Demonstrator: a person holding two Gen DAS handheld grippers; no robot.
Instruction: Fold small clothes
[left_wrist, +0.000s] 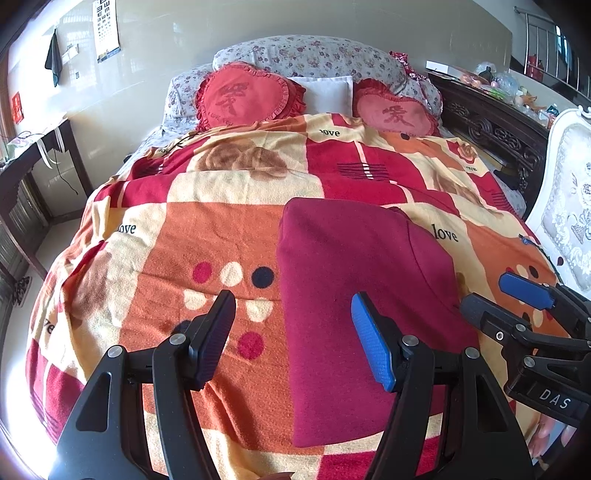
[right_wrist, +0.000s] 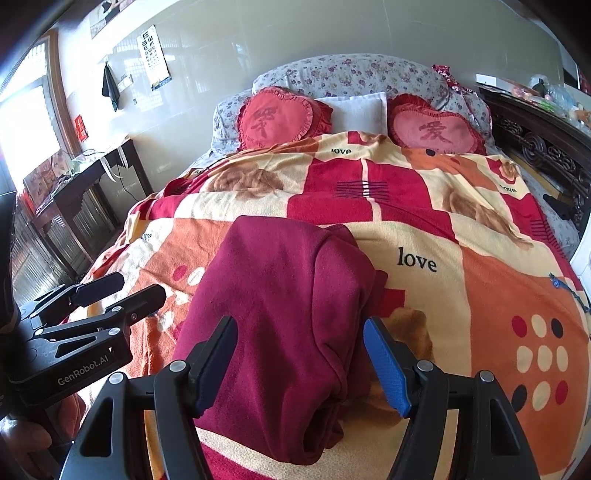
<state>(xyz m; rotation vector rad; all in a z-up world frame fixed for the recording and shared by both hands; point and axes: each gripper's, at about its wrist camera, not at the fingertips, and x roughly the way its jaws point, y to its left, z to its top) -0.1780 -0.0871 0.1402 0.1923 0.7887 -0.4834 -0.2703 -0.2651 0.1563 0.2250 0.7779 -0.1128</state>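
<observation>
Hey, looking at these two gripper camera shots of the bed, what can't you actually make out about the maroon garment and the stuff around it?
- Maroon garment: near hem hidden behind the right gripper in the right wrist view; type unclear, folded over.
- Same garment, left wrist view: near edge covered by the left gripper.
- Eye chart: lower rows too small.
- Clutter on the dark headboard shelf: small, blurred at the edge.

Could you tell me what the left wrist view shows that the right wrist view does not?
Only the left wrist view shows the white ornate chair at the bed's right edge and the right claw from the side. Only the right wrist view shows the bright window and the left claw from the side. Both show the folded maroon garment lying on the patterned blanket, two heart-shaped cushions and the eye chart.
</observation>
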